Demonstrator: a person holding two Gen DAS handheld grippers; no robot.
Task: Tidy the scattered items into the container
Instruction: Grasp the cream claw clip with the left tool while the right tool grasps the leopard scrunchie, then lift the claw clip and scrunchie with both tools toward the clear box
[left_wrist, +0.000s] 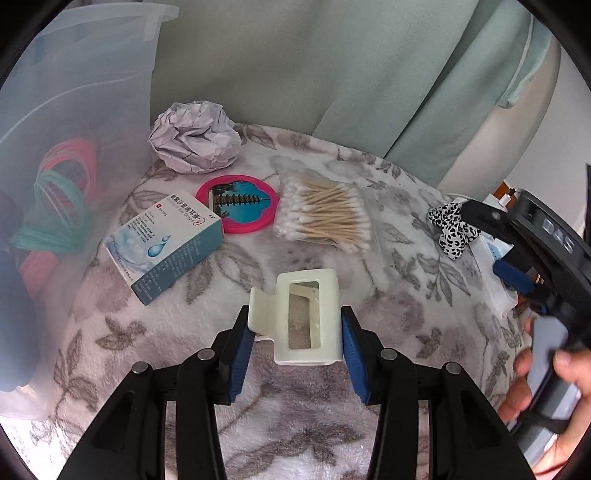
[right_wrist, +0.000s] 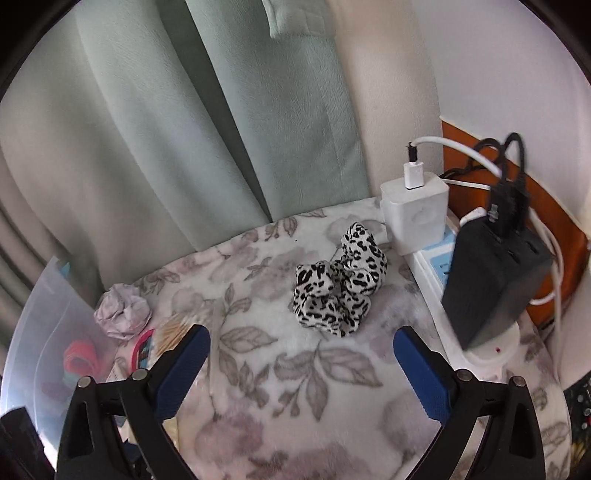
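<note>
At the blanket's left edge, we are seeing the clear container. Our left gripper is clenching its fingers on the white hair claw, near the blanket's front edge. Our right gripper is holding its fingers released before the leopard scrunchie, near the right edge.

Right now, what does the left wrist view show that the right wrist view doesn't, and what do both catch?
Only the left wrist view shows the left gripper shut on the white hair claw, plus the blue medicine box.

Only the right wrist view shows the right gripper open and empty, the white charger and the black adapter on the power strip.

Both show the leopard scrunchie, crumpled paper, pink mirror, cotton swabs and the clear bin.
</note>
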